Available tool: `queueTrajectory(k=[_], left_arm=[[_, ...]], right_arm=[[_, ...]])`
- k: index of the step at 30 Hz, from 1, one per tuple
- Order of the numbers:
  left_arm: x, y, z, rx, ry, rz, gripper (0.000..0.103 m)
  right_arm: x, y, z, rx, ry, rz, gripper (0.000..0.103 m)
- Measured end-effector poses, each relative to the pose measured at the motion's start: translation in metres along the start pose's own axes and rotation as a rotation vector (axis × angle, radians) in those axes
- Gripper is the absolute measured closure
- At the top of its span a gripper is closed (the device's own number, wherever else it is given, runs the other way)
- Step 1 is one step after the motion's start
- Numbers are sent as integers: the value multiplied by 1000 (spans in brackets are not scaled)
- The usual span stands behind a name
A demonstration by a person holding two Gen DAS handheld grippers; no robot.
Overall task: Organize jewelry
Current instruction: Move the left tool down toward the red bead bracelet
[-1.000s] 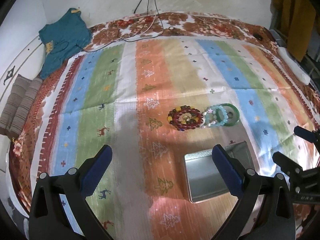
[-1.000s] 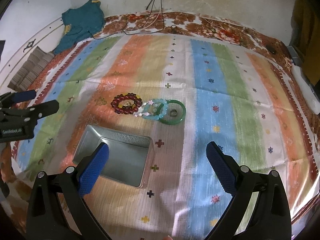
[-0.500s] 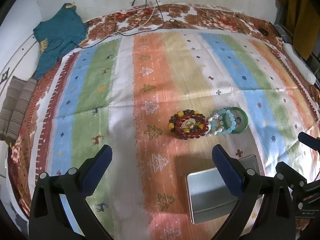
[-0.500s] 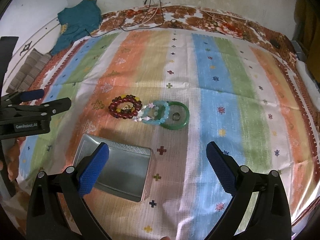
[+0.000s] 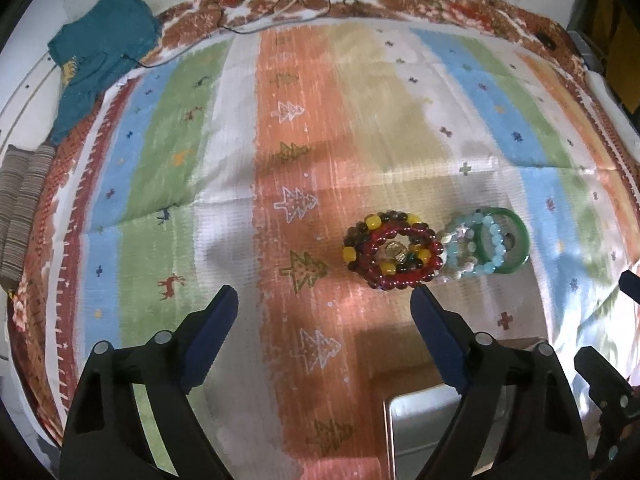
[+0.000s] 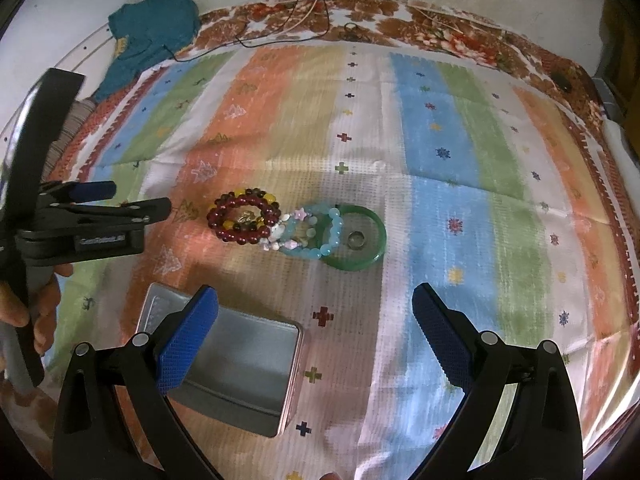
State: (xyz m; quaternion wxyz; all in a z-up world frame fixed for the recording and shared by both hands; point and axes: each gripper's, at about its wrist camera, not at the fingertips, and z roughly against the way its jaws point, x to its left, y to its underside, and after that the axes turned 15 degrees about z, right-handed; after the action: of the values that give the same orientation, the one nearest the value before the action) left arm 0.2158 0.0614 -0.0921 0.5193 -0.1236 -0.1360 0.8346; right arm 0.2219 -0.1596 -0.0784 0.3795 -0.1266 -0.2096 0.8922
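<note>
Left wrist view: the left gripper hangs over the striped woven cloth, its blue-padded jaws wide apart with nothing between them, having just been closing a little. The dark red beaded bracelet, stacked on a mixed yellow-and-brown bead bracelet, lies just ahead of the right-hand jaw tip; beyond that jaw sit the pale blue beaded bracelet and the green jade-like bangle. The open silver metal tin shows below the right-hand jaw. A clean pick likely needs the jaws shifted right to straddle the red bracelet, then lowered before closing.

Right wrist view: the right gripper also stands open and empty. The jewelry row lies ahead, between the jaws, well clear of both tips; a small metal ring rests inside the bangle. The tin sits under the left-hand jaw, and the left gripper appears at the frame's left edge, held by a hand.
</note>
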Motion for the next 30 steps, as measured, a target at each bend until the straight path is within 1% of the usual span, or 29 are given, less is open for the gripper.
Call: queueTrajectory(k=[6,12,16,21,27,29,30], left_arm=[[-7,-3,-18,33,4,-28,21],[-14,-5,-32,56,-8,-48,24],[-17,-5,-38,80,-5,-61,35],[-24,-9,-49,96,-2,-70,35],[-30,-14,-67,120,-20,-85,42],[-31,-15,-73,133,-25,-87,50],[-32,-15,-77,144,-25,-90,53]], right_arm=[[-5,-5,-14,27,-1,-4,4],[-8,-10,-25,48,-4,-6,4],[-9,-12,-34,67,-2,0,4],[-8,-14,-45,87,-4,7,4],[-6,-20,-53,97,-14,18,4],[-7,-22,-55,98,-17,21,4],[-6,-23,-57,101,-19,23,4]])
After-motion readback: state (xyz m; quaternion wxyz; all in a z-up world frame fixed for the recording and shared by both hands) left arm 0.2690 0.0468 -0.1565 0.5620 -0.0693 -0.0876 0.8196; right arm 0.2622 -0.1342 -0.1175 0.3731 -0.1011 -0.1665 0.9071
